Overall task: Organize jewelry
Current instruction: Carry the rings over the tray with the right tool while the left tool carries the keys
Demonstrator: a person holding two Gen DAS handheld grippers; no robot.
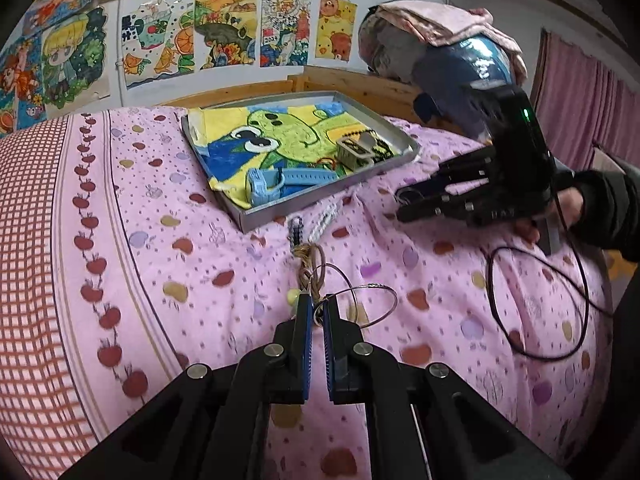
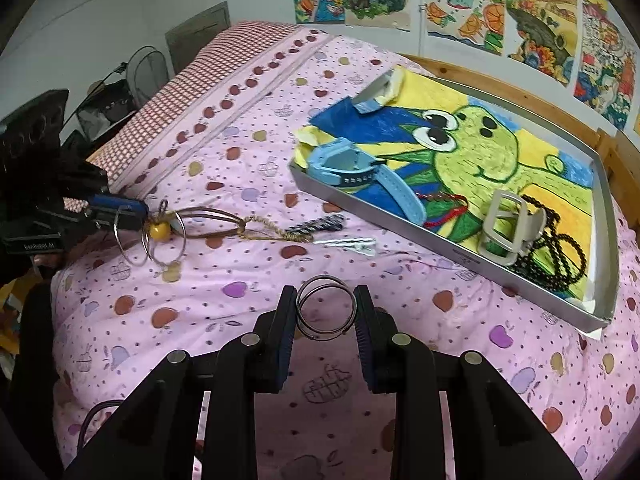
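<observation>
On a pink apple-print bedspread (image 2: 240, 152) below a wall of children's drawings (image 1: 224, 28), the left gripper (image 1: 316, 306) is clamped on a wire-ring keychain (image 1: 360, 304); the right gripper (image 2: 326, 308) grips a coiled metal ring (image 2: 326, 306); the grey tray (image 2: 400, 222) nearby holds a blue watch (image 2: 352, 168).

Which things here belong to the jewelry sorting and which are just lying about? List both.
Job:
- left hand-held gripper, shut on the ring bundle
- right hand-held gripper, holding the double ring
- tray
- blue watch
- hair clips

Lying about:
- wall drawings
- black cable
</observation>
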